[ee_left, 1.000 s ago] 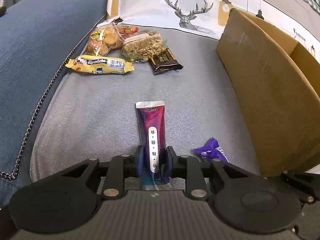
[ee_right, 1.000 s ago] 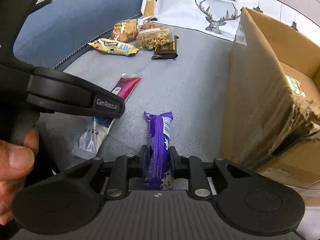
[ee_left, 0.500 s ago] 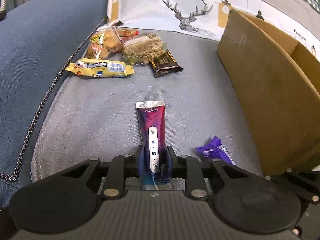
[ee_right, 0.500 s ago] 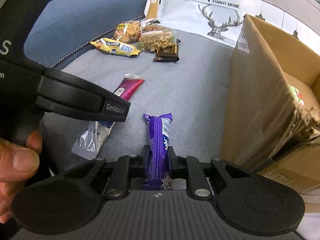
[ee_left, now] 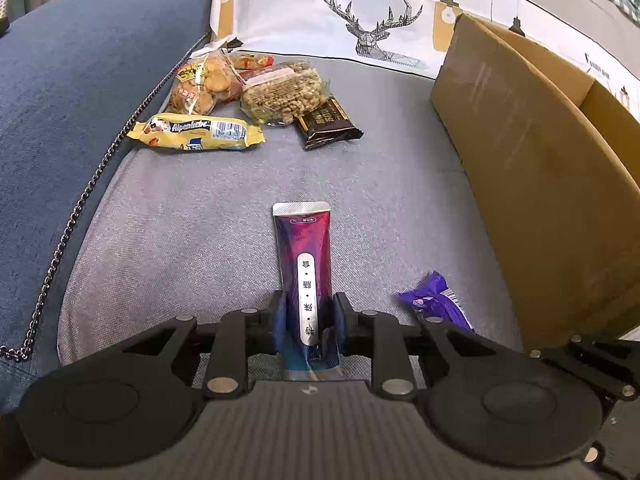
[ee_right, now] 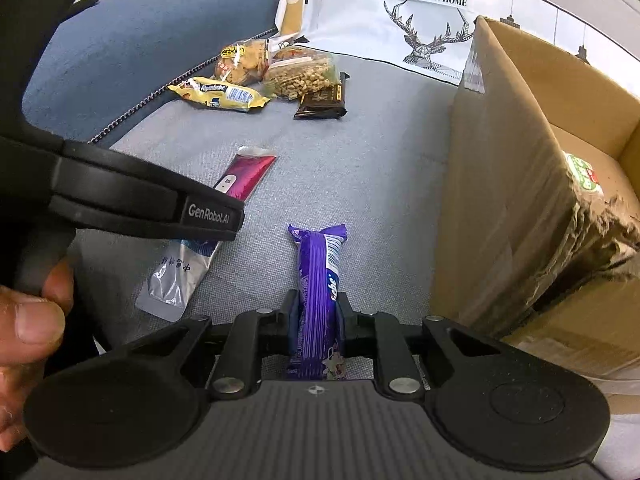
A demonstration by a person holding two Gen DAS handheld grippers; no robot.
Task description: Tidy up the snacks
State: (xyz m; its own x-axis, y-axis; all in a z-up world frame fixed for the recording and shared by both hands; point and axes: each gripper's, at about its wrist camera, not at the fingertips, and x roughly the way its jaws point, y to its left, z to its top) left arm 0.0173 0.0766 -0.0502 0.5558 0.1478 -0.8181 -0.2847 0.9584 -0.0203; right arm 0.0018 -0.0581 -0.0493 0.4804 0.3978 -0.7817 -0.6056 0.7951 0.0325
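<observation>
Little had shifted since the earlier frames: both views had crept slightly forward, each gripper keeping its packet. Largest, the cardboard box (ee_right: 520, 184) stood open-topped on the right, its near wall tall beside both grippers; any transfer would probably have to rise over that rim. The grey cushion (ee_left: 192, 232) offered open room ahead and to the left, bounded by the blue sofa arm (ee_left: 72, 80). A far cluster of snacks (ee_left: 248, 96) lay well apart. The left gripper (ee_left: 307, 330) had its jaws closed narrowly on the magenta pouch (ee_left: 303, 248) near its rear end; it looked light, soft and likely to droop. The right gripper (ee_right: 318, 330) clamped the purple bar (ee_right: 320, 276) likewise; its glossy wrapper seemed slippery, stiffer and crushable.
</observation>
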